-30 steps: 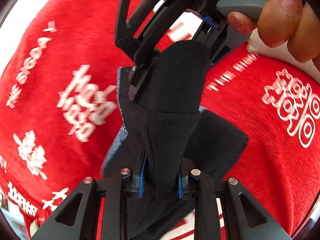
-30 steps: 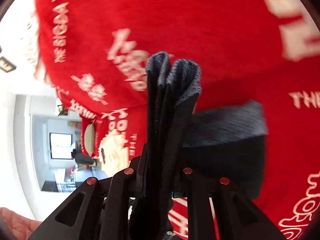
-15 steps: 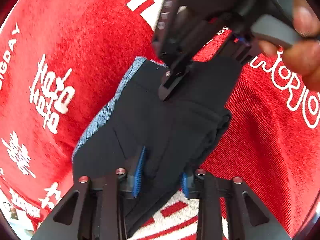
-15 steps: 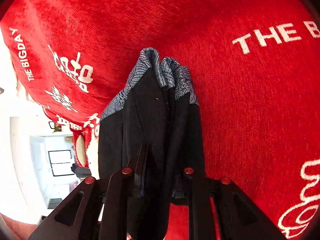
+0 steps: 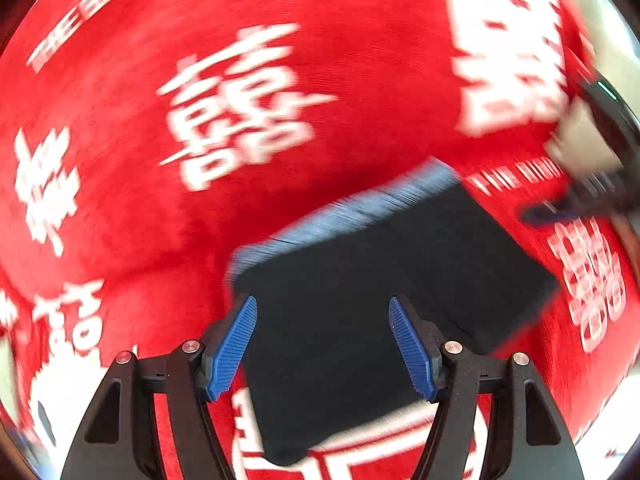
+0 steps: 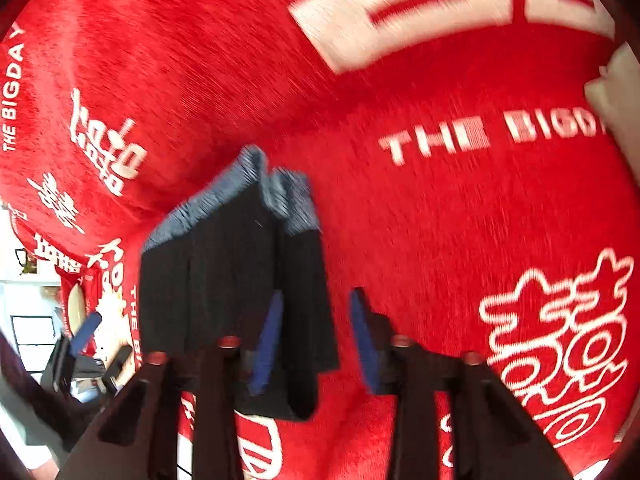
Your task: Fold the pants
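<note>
release step in hand: both claws should lift straight off so the fold stays flat. left claw has just been opening, pads clear of the folded black pants lying below it on the red blanket. right claw likewise opening, pants edge between, ungripped.
</note>
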The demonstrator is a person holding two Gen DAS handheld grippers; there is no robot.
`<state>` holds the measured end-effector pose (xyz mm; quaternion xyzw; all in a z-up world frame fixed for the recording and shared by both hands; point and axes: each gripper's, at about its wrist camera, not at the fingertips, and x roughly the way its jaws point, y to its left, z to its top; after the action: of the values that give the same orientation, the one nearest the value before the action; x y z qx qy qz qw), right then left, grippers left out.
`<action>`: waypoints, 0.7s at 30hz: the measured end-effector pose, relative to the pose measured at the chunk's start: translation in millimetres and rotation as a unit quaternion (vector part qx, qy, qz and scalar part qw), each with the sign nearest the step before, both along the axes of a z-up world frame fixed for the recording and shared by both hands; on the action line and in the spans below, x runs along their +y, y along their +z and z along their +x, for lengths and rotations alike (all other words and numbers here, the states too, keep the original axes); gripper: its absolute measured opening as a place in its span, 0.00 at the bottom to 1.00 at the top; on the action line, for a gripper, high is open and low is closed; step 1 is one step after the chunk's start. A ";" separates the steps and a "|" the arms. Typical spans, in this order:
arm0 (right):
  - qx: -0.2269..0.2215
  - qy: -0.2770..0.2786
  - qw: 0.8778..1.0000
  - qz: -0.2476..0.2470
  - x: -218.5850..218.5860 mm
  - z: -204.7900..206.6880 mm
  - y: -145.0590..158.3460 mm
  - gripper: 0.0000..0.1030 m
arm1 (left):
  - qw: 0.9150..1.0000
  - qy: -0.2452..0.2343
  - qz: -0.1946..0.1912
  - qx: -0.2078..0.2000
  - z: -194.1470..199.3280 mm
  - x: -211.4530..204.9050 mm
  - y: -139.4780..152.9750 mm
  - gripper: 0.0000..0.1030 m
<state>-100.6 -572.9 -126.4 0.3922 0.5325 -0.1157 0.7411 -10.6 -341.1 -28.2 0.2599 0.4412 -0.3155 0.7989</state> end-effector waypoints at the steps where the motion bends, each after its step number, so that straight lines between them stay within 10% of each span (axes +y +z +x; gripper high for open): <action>1: -0.004 0.005 1.000 -0.008 3.2 10.3 4.6 0.30 | 1.000 0.018 -0.002 0.005 12.8 3.1 -1.3 0.68; 8: 0.019 0.048 0.993 -0.103 17.7 84.2 7.0 0.30 | 0.989 0.125 0.000 0.079 84.1 21.0 -52.0 0.68; 21: 0.026 0.051 0.998 -0.038 -5.4 78.0 -26.0 0.09 | 0.990 0.094 -0.005 0.105 36.6 18.1 -90.5 0.68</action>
<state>-22.6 -578.3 -152.3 0.3332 0.5661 -0.1083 0.7462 26.0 -323.0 -118.8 0.1790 0.5436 -0.2664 0.7756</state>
